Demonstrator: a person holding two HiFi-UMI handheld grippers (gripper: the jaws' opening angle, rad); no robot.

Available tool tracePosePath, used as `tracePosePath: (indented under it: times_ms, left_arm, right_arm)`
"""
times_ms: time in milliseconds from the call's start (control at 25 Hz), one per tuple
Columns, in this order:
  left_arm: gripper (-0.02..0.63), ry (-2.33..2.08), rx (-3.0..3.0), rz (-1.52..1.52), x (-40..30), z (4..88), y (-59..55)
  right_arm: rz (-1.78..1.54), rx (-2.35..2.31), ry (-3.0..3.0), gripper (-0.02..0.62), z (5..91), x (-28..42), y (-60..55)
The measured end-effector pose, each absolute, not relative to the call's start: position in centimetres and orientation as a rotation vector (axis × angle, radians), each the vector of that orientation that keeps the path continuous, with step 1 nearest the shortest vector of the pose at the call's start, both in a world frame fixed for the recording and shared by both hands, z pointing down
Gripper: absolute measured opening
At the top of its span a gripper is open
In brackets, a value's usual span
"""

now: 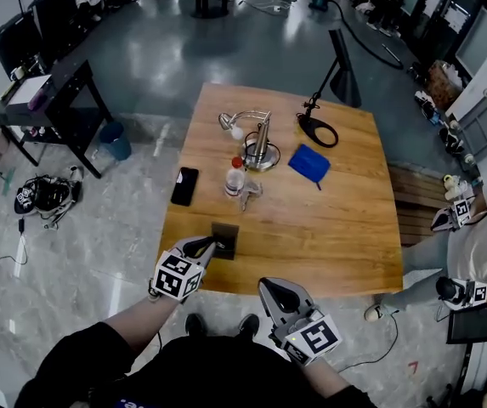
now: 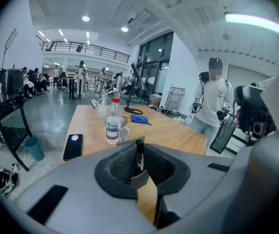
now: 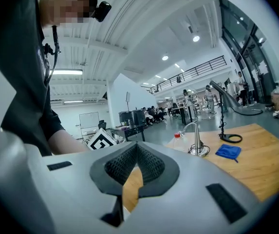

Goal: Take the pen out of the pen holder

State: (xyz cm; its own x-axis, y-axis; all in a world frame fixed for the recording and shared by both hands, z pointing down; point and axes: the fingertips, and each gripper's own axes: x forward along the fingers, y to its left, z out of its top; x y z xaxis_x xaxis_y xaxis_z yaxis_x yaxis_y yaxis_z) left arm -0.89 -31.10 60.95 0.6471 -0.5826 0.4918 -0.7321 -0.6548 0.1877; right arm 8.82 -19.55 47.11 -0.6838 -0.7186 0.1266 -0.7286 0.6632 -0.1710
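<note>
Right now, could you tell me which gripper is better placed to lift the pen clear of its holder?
Left: the left gripper grips the pen at the pen holder, while the right gripper is shut, empty, at the table edge.

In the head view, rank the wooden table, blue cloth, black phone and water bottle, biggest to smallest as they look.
1. wooden table
2. blue cloth
3. black phone and water bottle: about alike here; the bottle stands upright and is seen from above, so I won't rank them.
</note>
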Motion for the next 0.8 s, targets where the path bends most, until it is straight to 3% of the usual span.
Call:
tracePosePath:
  times_ms: [440,800]
  left_arm:
    - [0.052,-1.002,2.671,0.472,-1.3,51.8,-25.9]
    - [0.052,-0.976,2.709,0.443,-1.0,49.5,-21.4]
  right_arm:
    - [0.335,1.193,-2.836,-0.002,46.5,6.7,-18.9]
    - [0.302,1.168,-2.837,-0.002,46.3,5.3,-18.3]
